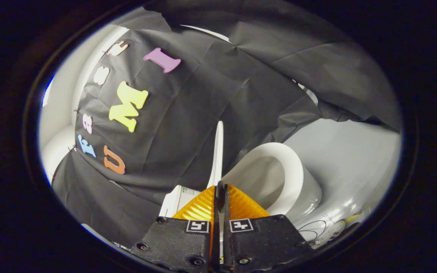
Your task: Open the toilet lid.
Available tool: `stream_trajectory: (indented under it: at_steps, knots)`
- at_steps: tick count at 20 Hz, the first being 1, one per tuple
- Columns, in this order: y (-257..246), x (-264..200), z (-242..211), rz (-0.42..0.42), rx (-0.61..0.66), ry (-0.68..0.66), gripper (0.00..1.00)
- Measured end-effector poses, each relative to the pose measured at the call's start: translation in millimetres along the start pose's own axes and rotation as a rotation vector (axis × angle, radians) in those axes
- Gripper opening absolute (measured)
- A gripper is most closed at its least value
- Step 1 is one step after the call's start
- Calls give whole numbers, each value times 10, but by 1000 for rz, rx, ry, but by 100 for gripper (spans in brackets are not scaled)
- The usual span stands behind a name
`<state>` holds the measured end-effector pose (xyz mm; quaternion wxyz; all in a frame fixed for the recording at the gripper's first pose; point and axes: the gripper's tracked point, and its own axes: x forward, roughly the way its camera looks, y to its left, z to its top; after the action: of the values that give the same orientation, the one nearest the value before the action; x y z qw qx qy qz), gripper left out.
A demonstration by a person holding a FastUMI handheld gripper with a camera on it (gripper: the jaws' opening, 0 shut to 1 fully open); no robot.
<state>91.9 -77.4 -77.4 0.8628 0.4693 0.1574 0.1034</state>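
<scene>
Lid point(217, 151) raised edge-on, standing straight ahead of gripper point(220, 189), lower edge pinched between both fingers. Toilet bowl point(298, 178) right of lid, rim exposed. Tank point(178, 199) low, left of lid. Booth wall point(188, 125) behind lid and bowl.

Gripper point(220, 189): two textured finger plates fixed with round screws, each bearing a square black-and-white marker near its inner top corner. Ribbed pads taper forward to a point.
</scene>
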Motion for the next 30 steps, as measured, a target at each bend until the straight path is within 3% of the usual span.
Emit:
stream_trajectory:
  at_steps: [30]
  knots:
    - [1054, 15, -93, -8, -214, -36, 7]
